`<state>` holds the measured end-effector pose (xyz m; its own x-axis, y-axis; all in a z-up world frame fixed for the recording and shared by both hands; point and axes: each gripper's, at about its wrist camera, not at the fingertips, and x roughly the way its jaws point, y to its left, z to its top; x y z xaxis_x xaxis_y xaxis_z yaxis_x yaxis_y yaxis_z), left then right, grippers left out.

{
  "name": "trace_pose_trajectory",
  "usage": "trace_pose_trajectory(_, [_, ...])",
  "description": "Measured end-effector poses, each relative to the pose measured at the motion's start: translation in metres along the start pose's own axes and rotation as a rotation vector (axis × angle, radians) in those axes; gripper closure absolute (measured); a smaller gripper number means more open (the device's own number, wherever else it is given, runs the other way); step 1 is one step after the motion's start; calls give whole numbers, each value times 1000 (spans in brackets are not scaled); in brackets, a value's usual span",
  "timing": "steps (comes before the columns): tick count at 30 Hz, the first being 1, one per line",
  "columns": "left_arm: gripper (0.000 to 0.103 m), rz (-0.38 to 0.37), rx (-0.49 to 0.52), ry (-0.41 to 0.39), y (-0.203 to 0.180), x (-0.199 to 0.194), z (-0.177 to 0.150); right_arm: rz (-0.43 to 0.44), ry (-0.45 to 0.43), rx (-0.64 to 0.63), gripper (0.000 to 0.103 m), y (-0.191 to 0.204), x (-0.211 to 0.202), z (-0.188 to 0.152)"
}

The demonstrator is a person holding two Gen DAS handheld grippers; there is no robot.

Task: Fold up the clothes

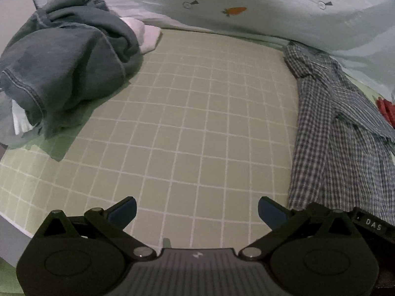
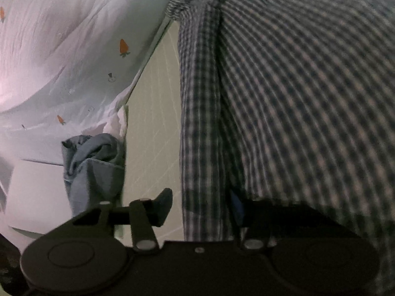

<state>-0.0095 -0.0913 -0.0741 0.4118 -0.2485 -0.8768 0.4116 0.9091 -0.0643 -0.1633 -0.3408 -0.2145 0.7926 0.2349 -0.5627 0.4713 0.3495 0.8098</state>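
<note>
our left gripper (image 1: 197, 212) hovers, fingers apart, over bare grid sheet (image 1: 187, 113); our right gripper (image 2: 201, 207) straddles the blue-white checked cotton shirt's (image 2: 296, 98) edge, fingers apart, seemingly to grip it.

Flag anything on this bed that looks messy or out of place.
The blue-grey garment lies crumpled in a heap at the far left of the checked sheet, unfolded, with white cloth poking out behind it. The plaid shirt sprawls rumpled along the right edge. Nothing looks damaged or spilled.
</note>
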Motion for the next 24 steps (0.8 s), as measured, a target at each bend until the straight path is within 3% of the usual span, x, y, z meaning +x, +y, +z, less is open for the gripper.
trace_pose_trajectory(2, [0,-9,7,1,-1,0,-1,16,15,33,61,-4,4,-4])
trace_pose_trajectory(5, [0,-21,11,4,-2,0,-2,10,30,47,83,-8,3,-10])
trace_pose_trajectory(6, [0,-24,10,5,-2,0,-3,3,33,50,95,-9,2,-11])
trace_pose_trajectory(7, [0,-28,8,5,-3,0,-3,2,31,53,99,-11,0,-12])
trace_pose_trajectory(16, [0,-47,3,8,-24,-4,-10,-46,-48,-106,100,6,-38,-4])
trace_pose_trajectory(24, [0,-82,18,20,-73,-4,-17,-98,-79,-214,100,9,-76,21])
